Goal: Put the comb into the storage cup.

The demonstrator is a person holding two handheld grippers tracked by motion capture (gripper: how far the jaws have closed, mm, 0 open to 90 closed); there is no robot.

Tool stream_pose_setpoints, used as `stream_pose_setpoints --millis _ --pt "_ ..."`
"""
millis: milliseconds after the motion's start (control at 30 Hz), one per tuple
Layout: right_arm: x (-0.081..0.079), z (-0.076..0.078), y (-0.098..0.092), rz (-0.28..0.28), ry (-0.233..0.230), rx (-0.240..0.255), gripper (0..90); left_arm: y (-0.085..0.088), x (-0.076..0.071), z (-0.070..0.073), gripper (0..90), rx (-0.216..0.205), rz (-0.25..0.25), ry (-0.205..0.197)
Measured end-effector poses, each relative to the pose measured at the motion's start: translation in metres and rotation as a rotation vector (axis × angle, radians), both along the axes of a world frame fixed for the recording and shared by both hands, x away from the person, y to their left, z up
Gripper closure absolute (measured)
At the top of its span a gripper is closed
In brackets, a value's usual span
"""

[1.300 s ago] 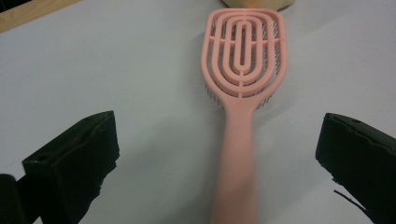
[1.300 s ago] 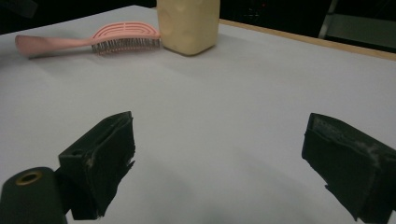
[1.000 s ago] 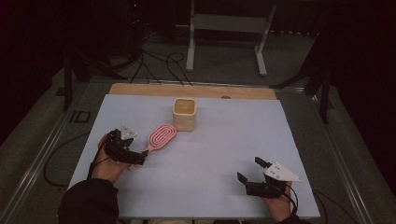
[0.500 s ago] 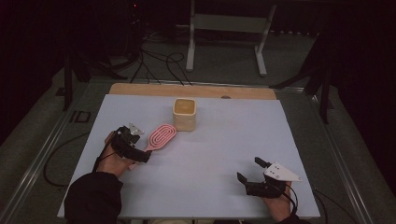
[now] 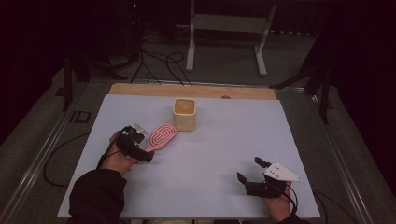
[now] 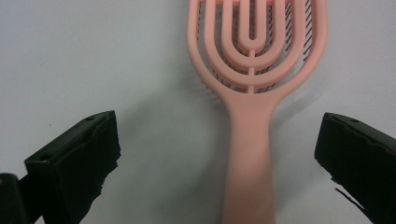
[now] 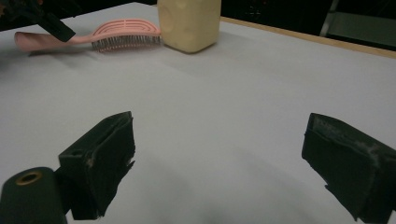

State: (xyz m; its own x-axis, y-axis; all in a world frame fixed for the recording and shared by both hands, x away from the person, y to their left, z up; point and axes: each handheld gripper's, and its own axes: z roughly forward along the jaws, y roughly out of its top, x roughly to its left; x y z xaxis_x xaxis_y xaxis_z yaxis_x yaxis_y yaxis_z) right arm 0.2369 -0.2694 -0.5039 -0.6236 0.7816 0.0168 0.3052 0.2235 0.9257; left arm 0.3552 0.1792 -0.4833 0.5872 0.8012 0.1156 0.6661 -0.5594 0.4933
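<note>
The pink hairbrush lies flat on the white bench, bristles down, left of the middle, with its oval head pointing toward the cream cup that stands just beside it at the far side. The left tongs are down at the brush's handle end; in the left gripper view the handle runs up between the two black jaws, which stand wide apart on either side of it with bench showing in both gaps, so the left tongs are released and grip nothing. The right tongs rest low near the front right corner of the bench, well apart from the brush and cup, with the grey plate on top. In the right gripper view their jaws are likewise spread wide over bare white surface, holding nothing, and the brush and cup show far off at the top left.
</note>
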Motion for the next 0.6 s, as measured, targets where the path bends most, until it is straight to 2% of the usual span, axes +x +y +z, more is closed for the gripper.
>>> stream_pose_setpoints --millis 300,600 --pt "0.0 0.0 0.0 0.001 -0.002 -0.005 9.3 -0.006 0.007 -0.001 1.4 0.012 -0.005 0.046" --pt "0.001 -0.001 0.001 -0.006 0.006 -0.017 9.3 -0.012 0.011 -0.003 6.3 0.019 -0.029 0.115"
